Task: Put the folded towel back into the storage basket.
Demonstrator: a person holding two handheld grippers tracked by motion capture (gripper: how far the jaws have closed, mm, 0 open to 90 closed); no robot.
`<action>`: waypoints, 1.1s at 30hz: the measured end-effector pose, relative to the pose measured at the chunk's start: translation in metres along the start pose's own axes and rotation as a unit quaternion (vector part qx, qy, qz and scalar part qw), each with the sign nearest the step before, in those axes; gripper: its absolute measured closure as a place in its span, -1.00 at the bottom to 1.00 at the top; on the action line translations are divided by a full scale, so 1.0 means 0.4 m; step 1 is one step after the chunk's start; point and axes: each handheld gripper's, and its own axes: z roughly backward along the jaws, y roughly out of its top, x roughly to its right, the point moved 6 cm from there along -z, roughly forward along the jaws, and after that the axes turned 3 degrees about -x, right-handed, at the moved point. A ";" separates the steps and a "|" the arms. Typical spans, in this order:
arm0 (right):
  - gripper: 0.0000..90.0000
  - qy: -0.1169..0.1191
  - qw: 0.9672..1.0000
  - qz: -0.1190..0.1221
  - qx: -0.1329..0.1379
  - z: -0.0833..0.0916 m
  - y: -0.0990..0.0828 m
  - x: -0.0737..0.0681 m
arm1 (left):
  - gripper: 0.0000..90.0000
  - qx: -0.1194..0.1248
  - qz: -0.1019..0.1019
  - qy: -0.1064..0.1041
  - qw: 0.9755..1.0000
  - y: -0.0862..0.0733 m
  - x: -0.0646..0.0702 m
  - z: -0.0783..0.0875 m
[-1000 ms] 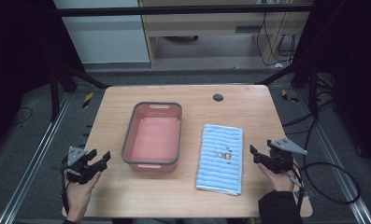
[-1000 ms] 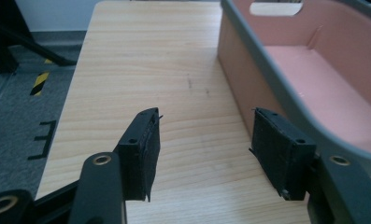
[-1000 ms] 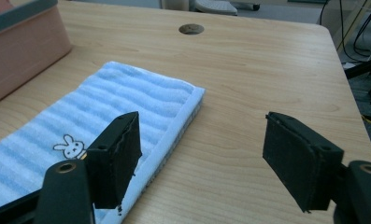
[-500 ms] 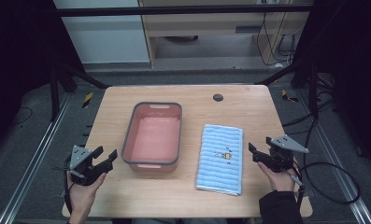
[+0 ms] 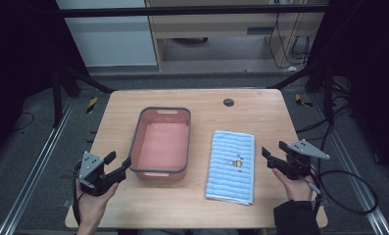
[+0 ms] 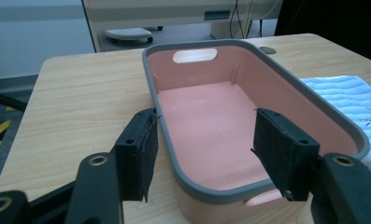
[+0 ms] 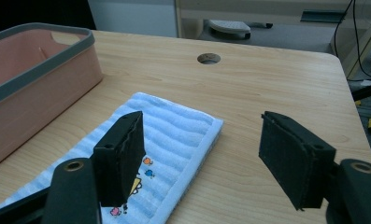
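A: High view showed what?
B: Pink basin (image 5: 161, 143) empty; folded towel (image 5: 232, 166) just right of it, untouched.
A: Tools?
B: Left gripper (image 5: 117, 167) at the basin's near corner, right gripper (image 5: 274, 155) beside the towel, both spread wide, empty. Nothing begun.

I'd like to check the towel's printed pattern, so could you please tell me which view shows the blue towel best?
The high view: the whole blue towel lies flat right of the pink basin. The right gripper view shows its near part closer, partly behind a jaw. The left gripper view catches a corner beyond the basin's rim.
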 end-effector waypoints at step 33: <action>-0.29 0.001 1.000 0.010 0.014 -0.024 0.107 -0.007 | -0.09 0.016 -0.033 -0.066 0.997 0.072 0.192 -0.071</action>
